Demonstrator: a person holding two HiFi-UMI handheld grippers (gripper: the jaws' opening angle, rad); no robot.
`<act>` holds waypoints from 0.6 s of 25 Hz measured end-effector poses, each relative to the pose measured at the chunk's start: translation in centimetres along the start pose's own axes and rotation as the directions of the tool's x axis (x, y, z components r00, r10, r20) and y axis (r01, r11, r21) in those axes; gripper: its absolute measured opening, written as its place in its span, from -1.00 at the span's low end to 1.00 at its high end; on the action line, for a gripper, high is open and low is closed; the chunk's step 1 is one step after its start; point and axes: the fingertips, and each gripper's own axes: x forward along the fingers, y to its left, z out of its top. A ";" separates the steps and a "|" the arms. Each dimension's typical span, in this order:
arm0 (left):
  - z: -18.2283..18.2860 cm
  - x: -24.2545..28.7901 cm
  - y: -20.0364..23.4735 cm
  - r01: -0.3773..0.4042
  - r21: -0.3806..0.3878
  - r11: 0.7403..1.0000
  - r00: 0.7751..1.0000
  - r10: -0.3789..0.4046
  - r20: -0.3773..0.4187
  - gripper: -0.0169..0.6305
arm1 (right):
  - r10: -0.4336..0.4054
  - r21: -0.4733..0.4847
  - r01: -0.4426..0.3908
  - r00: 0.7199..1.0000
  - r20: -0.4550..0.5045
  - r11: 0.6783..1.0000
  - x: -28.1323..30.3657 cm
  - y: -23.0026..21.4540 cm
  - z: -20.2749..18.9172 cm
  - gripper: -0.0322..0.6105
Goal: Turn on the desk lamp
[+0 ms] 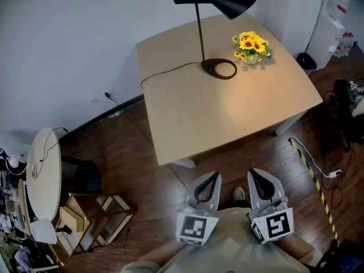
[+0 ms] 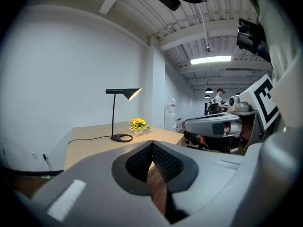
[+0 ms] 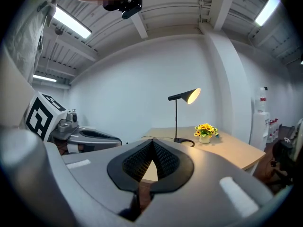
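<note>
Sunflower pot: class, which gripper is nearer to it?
Right, narrowly. Both hover short of the desk; the right gripper lines up with the sunflower pot, the left gripper sits further left.

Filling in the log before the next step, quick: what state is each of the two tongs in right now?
Left grey tongs: closed, tips together, holding nothing.
Right grey tongs: closed, tips together, holding nothing.

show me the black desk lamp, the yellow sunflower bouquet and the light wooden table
black desk lamp [image 1: 227, 3], head view, on its cone shade
yellow sunflower bouquet [image 1: 251, 44], head view, on the blooms
light wooden table [image 1: 227, 115], head view, on its bare top
</note>
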 end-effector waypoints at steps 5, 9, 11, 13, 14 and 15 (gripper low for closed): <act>0.1 0.0 0.7 -0.011 -0.011 1.000 1.000 0.011 0.001 -0.95 | 0.016 -0.021 -0.016 1.000 0.001 1.000 0.6 0.5 0.4 -0.90; 0.3 -0.2 1.3 -0.023 -0.011 1.000 1.000 0.024 0.009 -0.95 | 0.030 -0.023 -0.029 1.000 0.008 0.999 1.1 1.0 0.8 -0.90; 0.4 -0.3 1.6 -0.031 -0.017 0.999 0.999 0.031 0.014 -0.95 | 0.038 -0.027 -0.038 0.999 0.007 0.999 1.3 1.2 0.8 -0.90; 0.4 -0.3 1.7 -0.035 -0.020 0.999 0.999 0.035 0.014 -0.95 | 0.048 -0.037 -0.048 0.999 0.006 0.998 1.4 1.4 0.9 -0.90; 0.4 -0.4 1.7 -0.036 -0.020 0.999 0.999 0.037 0.013 -0.95 | 0.048 -0.027 -0.047 0.999 0.010 0.999 1.4 1.4 1.0 -0.90; 0.4 -0.4 1.7 -0.037 -0.019 0.999 0.999 0.037 0.013 -0.95 | 0.044 -0.012 -0.044 0.999 0.014 0.999 1.5 1.4 1.1 -0.90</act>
